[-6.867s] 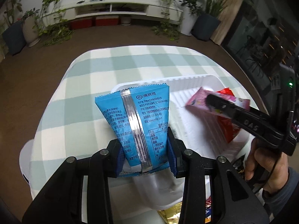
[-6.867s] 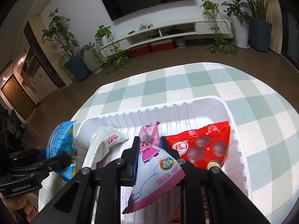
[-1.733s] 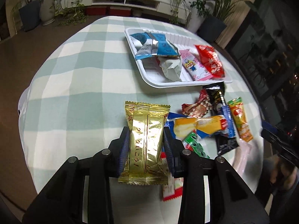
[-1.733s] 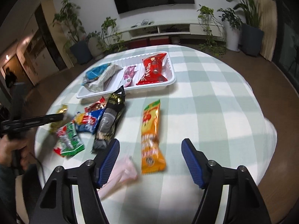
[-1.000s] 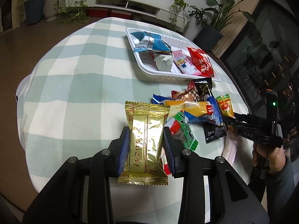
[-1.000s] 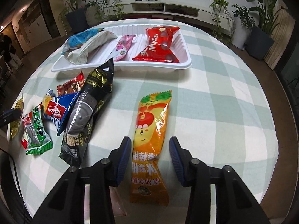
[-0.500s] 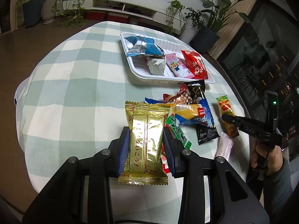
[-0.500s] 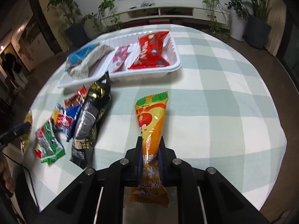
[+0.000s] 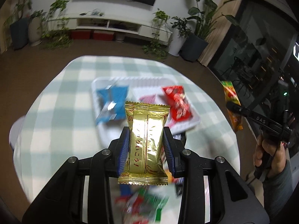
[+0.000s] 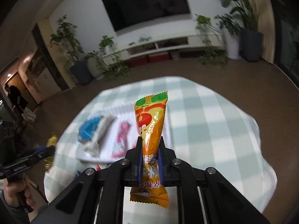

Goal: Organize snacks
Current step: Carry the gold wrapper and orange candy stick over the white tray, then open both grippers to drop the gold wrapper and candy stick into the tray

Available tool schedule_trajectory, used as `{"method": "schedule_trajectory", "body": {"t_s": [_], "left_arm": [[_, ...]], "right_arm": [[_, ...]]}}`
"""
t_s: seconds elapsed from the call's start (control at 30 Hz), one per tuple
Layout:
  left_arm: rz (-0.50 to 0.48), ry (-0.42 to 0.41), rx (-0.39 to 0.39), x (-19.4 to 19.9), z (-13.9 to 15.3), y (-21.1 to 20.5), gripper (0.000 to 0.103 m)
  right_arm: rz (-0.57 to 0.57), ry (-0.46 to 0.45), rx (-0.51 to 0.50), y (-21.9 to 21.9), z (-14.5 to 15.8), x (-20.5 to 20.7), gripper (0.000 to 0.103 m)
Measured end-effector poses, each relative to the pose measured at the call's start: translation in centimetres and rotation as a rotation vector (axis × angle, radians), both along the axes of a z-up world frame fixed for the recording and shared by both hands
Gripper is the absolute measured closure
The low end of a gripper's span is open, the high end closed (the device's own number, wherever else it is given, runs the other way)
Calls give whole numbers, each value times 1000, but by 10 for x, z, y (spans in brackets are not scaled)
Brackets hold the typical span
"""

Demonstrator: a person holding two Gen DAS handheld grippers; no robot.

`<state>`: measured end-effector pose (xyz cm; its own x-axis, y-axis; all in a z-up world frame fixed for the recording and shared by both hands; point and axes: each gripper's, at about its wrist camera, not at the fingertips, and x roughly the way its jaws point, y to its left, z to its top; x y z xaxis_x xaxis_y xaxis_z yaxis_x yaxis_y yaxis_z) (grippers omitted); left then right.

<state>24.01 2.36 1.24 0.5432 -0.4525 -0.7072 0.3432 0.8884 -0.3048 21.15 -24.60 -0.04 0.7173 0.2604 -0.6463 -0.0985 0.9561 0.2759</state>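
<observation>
The left gripper clamps a gold packet with red Japanese lettering; the right gripper pinches an orange packet. Both hang above the checked tablecloth, near the white tray. "DAS" marks the right gripper's arm; television beyond.

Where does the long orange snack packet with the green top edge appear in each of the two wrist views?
Left wrist view: the long orange snack packet is at the right edge, held in the right gripper.
Right wrist view: the packet is in the centre, clamped upright.
Shared landmark: the white plastic tray on the checked tablecloth.
</observation>
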Motion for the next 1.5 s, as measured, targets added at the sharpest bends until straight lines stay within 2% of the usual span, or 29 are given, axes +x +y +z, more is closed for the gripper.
{"method": "schedule_trajectory", "body": {"t_s": [0.17, 0.3, 0.43, 0.53, 0.73, 0.87, 1.27, 1.5], "left_arm": [[2, 2, 43, 55, -5, -43, 70], [9, 57, 59, 88, -31, -61, 70], [17, 91, 65, 99, -58, -67, 70], [10, 89, 74, 101, -68, -71, 70], [-9, 84, 107, 100, -82, -79, 71], [-15, 79, 115, 101, -85, -76, 71], [-29, 62, 167, 100, -87, -68, 71], [-28, 55, 178, 100, -87, -69, 70]], "right_arm": [[87, -2, -27, 41, -4, 53, 89], [123, 57, -70, 62, -32, 85, 89], [138, 112, -83, 67, -61, 99, 89], [150, 150, -89, 71, -79, 107, 89], [147, 235, -105, 75, -109, 111, 88], [140, 242, -100, 76, -115, 103, 88], [101, 276, -105, 83, -117, 89, 88], [86, 251, -64, 80, -111, 92, 86]]}}
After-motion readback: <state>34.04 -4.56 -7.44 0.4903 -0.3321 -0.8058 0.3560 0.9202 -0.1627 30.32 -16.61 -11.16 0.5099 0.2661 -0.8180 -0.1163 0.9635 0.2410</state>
